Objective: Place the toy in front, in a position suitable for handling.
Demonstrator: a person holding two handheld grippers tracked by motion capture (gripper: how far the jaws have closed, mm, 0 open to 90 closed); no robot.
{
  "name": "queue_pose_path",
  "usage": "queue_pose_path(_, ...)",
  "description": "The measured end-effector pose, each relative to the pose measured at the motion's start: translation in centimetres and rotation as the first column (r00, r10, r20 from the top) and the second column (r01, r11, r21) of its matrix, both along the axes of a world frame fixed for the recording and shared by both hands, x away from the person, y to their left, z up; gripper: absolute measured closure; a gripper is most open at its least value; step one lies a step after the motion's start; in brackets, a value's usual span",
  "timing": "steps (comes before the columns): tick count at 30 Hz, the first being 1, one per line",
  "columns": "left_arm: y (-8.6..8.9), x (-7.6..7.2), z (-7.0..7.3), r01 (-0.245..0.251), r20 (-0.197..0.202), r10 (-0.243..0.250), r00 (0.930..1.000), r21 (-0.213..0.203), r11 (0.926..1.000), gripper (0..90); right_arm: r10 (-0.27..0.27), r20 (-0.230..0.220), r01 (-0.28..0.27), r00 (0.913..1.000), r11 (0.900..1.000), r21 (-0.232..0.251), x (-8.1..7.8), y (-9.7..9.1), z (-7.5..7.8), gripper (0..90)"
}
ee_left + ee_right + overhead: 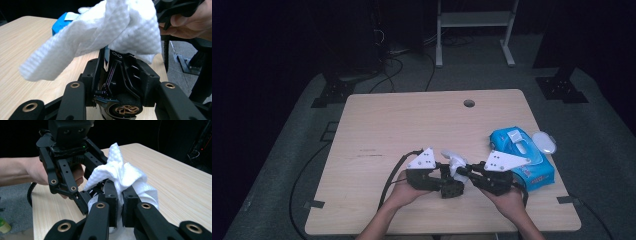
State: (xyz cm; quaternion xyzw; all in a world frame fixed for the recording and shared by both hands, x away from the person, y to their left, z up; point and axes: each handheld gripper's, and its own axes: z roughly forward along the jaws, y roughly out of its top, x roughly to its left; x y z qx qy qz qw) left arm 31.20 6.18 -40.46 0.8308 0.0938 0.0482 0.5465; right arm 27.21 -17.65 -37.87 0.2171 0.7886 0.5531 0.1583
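Right gripper [119,202] jaws clenched on a bunched white wipe [120,176], held just above the near-centre of the wooden surface [412,125] and draped against a small black toy car [117,82]. Left gripper [117,100] jaws grasp that car from the left, one black wheel with a bronze hub facing its camera; the two grippers meet nose to nose between the person's hands. Blue wipes pack [522,155] lies at the right edge, white lid [544,142] just beside it.
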Motion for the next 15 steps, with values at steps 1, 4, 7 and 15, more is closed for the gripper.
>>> queue_pose_path(1,0.1,0.0,-0.1,-0.002,-0.004,0.002,1.0000,-0.003,1.0000,57.1,-0.003,-0.003,0.003,1.0000,1.0000,0.001,0.0,-0.1,0.0,84.8)
queue_pose_path(4,0.2,0.0,-0.6,-0.001,-0.028,0.000,0.9996,-0.016,0.9999,54.1,-0.012,-0.008,0.012,0.9999,0.9999,-0.007,-0.1,-0.6,-0.2,84.8)
queue_pose_path(7,0.3,-0.3,-1.0,0.008,-0.033,-0.009,0.9994,-0.026,0.9996,53.9,-0.015,-0.015,0.015,0.9998,0.9996,-0.022,-0.2,-0.6,-0.5,84.8)
queue_pose_path(15,0.0,-0.5,0.2,-0.015,0.042,0.015,0.9990,-0.002,0.9999,58.4,0.049,0.018,-0.049,0.9986,0.9988,0.000,-0.5,0.9,0.7,84.7)
